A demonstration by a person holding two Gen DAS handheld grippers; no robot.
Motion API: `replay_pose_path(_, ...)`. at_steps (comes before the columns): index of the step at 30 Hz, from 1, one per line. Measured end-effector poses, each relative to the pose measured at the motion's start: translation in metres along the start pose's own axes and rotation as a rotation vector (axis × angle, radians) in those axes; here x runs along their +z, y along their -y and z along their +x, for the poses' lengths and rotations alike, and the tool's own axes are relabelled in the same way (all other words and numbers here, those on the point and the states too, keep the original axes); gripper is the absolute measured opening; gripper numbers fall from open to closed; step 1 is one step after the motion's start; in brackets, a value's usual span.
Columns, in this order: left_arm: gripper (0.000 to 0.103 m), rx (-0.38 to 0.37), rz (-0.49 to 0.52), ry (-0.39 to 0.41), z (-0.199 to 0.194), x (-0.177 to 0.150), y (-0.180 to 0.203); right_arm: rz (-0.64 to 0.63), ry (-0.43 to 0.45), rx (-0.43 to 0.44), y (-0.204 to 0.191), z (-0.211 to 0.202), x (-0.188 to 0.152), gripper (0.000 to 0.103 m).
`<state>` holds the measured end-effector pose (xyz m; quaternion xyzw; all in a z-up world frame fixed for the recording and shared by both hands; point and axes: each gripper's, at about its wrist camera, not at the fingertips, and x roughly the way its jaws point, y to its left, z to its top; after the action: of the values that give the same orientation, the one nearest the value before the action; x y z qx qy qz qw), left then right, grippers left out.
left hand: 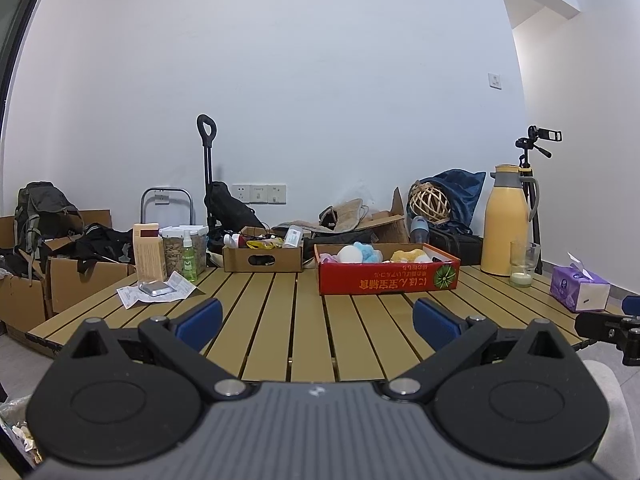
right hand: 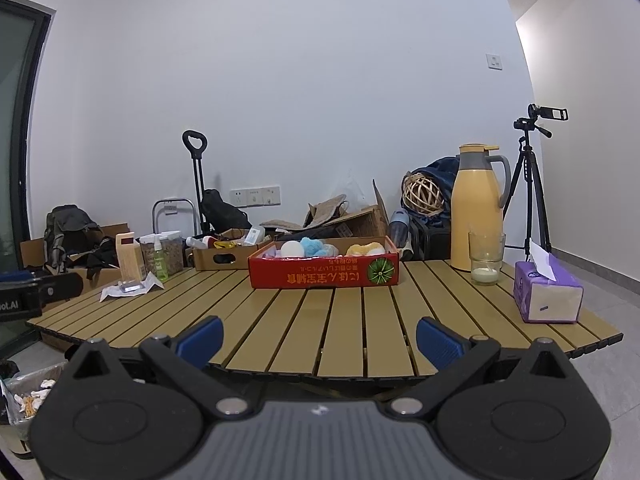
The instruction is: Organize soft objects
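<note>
The left gripper [left hand: 318, 320] hangs over the near edge of the slatted surface [left hand: 280, 320] with its jaws spread wide and nothing between the blue pads [left hand: 200, 318]. The right gripper [right hand: 319, 338] sits just short of the near edge, jaws likewise wide apart and empty. Each gripper shows at the side of the other's view.

Straight ahead on the far half of the surface stands a red box [left hand: 386, 278], printed with upside-down writing and a green round mark. The soft things lie inside it: a white ball [left hand: 349, 255] at the left, a fluffy blue toy [left hand: 368, 251] touching it, and a yellow toy [left hand: 408, 256] further right. Something pink shows at the box's left corner, too hidden to name.

Left of the red box, at the far edge, is a brown cardboard box [left hand: 262, 259] holding bottles and small packets. Further left stand a green spray bottle [left hand: 188, 258], a clear jar [left hand: 176, 248] and a tan carton [left hand: 149, 250], with a small silvery item on a paper sheet [left hand: 156, 292] nearer.

At the far right stand a yellow jug [right hand: 476, 208] and a glass [right hand: 486, 258] just in front of it. A purple tissue box [right hand: 548, 298] rests near the right edge. A tripod [right hand: 528, 184] stands behind, by the wall.
</note>
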<state>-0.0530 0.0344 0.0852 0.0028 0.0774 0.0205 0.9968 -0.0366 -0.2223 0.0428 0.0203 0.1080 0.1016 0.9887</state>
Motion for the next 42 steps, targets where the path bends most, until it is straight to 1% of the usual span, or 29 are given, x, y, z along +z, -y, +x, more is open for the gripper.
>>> replay_pose_path(16,0.103,0.0,-0.008,0.004,-0.0014,0.003,-0.001,-0.001,-0.003,-0.002,-0.0018,0.0007,-0.0011,0.103)
replay_pose_path(26,0.103,-0.002,-0.009,0.021,-0.0061,0.0068,0.0015,-0.008,0.014,0.001,-0.0037,-0.0029,0.0016,0.103)
replay_pose_path(42,0.103,-0.01,-0.005,0.033,-0.008,0.0041,0.0037,-0.027,0.019,0.01,-0.0091,-0.003,0.0023,0.103)
